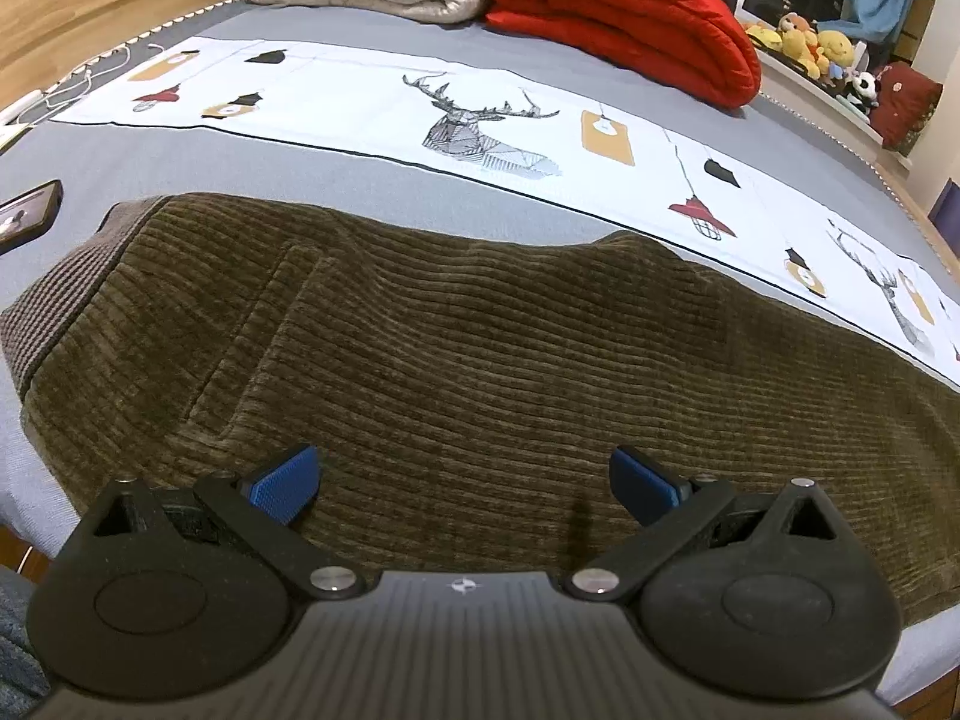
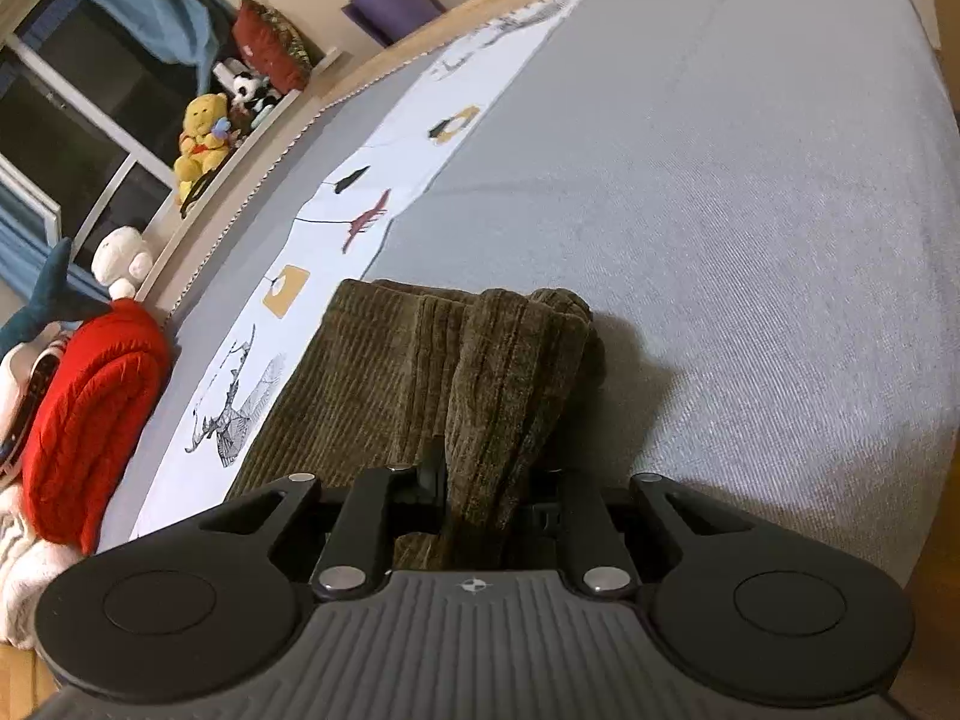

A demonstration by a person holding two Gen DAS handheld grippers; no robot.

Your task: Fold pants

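Pants [image 1: 456, 360] lie lengthwise on the bed [image 2: 720, 180], unfolded; right gripper [image 2: 480, 480] jaws pinch the leg ends, left gripper [image 1: 462, 486] jaws spread.

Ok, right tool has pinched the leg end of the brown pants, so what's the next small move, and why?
Probably lift the right tool a little and start carrying the bunched leg end toward the waistband. It is shut on the brown corduroy pants, which lie spread along the bed, while the left tool hangs open above the waist part, gripping nothing.
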